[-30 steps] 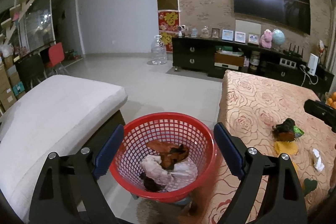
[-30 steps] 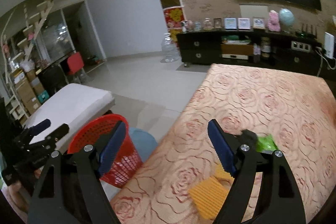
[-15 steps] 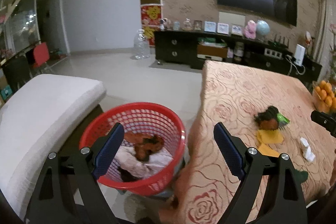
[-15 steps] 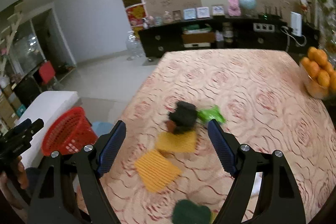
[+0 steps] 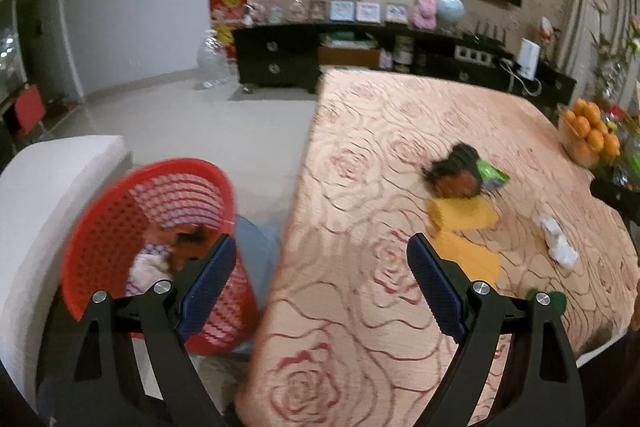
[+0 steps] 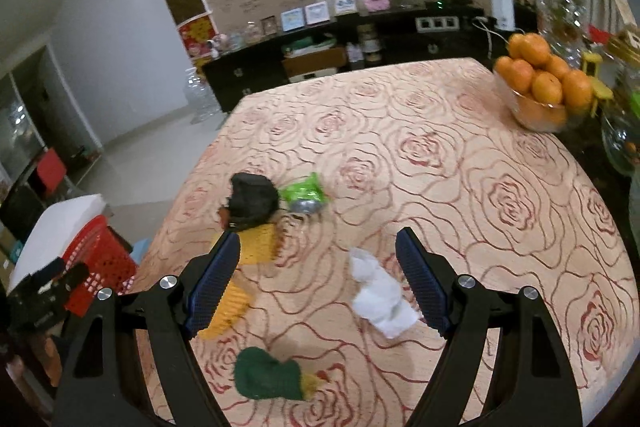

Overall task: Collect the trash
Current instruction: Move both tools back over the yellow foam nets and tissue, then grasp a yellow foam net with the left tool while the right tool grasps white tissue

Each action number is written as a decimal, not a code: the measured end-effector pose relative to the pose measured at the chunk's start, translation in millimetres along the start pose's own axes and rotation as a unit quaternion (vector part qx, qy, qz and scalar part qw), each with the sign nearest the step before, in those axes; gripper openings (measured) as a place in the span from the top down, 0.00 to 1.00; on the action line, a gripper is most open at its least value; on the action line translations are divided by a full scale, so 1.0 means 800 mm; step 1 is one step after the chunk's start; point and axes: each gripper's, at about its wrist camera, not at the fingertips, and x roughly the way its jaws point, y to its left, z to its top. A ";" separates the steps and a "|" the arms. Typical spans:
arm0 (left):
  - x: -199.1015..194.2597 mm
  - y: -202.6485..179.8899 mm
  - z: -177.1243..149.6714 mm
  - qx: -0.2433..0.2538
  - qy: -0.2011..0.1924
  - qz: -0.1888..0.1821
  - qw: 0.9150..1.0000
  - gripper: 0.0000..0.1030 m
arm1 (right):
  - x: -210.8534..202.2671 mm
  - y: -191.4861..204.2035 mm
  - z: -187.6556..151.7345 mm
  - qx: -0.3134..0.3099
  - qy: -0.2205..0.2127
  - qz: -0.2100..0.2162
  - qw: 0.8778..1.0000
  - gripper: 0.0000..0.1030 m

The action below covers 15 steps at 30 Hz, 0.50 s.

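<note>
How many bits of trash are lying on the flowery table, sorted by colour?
Yellow ribbed pieces: 2
White crumpled tissue: 1
Dark green piece: 1
Bright green wrapper: 1
Black crumpled lump: 1
Total: 6

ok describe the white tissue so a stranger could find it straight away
On the rose-patterned table, look near the front edge, between the right gripper's open fingers. The crumpled white tissue lies right of the yellow pieces: the only white thing there.
</note>
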 end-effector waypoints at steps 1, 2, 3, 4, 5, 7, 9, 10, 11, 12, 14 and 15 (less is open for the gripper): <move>0.007 -0.009 -0.002 0.004 0.008 -0.008 1.000 0.18 | 0.001 -0.001 -0.001 0.001 0.001 -0.002 1.000 0.25; 0.011 -0.014 -0.003 0.006 0.012 -0.012 1.000 0.18 | 0.001 -0.003 -0.001 0.002 0.003 -0.002 1.000 0.25; 0.018 -0.023 -0.005 0.012 0.019 -0.018 1.000 0.18 | 0.002 -0.003 -0.002 0.002 0.004 -0.003 1.000 0.25; 0.022 -0.028 -0.006 0.016 0.024 -0.022 0.999 0.18 | 0.004 -0.004 -0.003 0.004 0.005 -0.004 1.000 0.25; 0.028 -0.035 -0.008 0.021 0.029 -0.026 0.999 0.18 | 0.004 -0.004 -0.002 0.004 0.007 -0.004 1.000 0.25; 0.040 -0.049 -0.013 0.032 0.040 -0.034 0.998 0.18 | 0.007 -0.005 -0.002 0.006 0.009 -0.003 1.000 0.25; 0.051 -0.061 -0.015 0.043 0.050 -0.043 0.997 0.18 | 0.010 -0.005 -0.002 0.006 0.011 -0.004 1.000 0.25; 0.057 -0.068 -0.016 0.047 0.055 -0.048 0.996 0.18 | 0.011 -0.005 -0.002 0.006 0.012 -0.004 1.000 0.25; 0.063 -0.074 -0.016 0.051 0.061 -0.054 0.995 0.18 | 0.011 -0.006 -0.002 0.007 0.013 -0.004 1.000 0.25; 0.068 -0.079 -0.017 0.053 0.065 -0.058 0.995 0.18 | 0.012 -0.007 -0.003 0.007 0.014 -0.005 1.000 0.25; 0.079 -0.091 -0.018 0.058 0.073 -0.069 0.993 0.19 | 0.012 -0.008 -0.002 0.011 0.016 -0.006 1.000 0.25; 0.085 -0.097 -0.020 0.061 0.077 -0.077 0.992 0.19 | 0.013 -0.010 -0.003 0.013 0.017 -0.007 1.000 0.25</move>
